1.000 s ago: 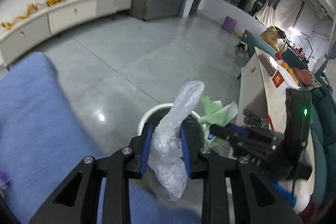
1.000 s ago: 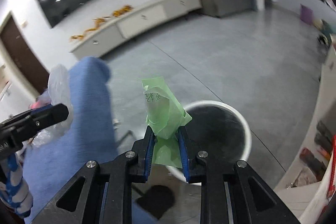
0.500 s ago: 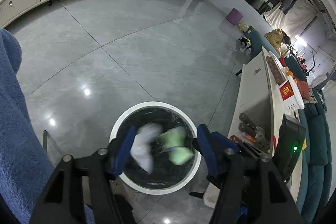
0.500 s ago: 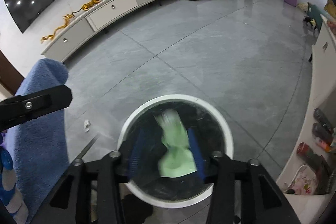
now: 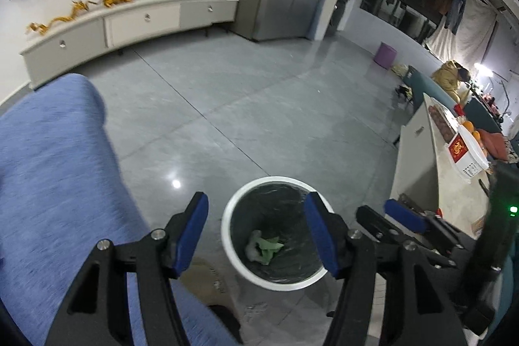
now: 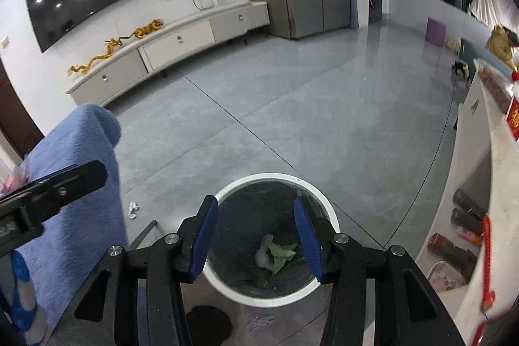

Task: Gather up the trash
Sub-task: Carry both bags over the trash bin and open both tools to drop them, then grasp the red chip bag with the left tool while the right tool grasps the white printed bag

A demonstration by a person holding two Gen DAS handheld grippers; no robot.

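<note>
While both grippers (image 5: 258, 227) (image 6: 256, 237) gape, trash (image 6: 275, 253) sits below in bin (image 6: 227, 284).

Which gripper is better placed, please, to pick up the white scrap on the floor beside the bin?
Probably the left gripper: the white scrap lies on its side of the bin.

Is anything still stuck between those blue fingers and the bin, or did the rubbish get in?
Nothing visible is in the way. Both the left gripper and the right gripper are open and empty above the bin. The green wrapper and the clear bag lie at its bottom.
</note>
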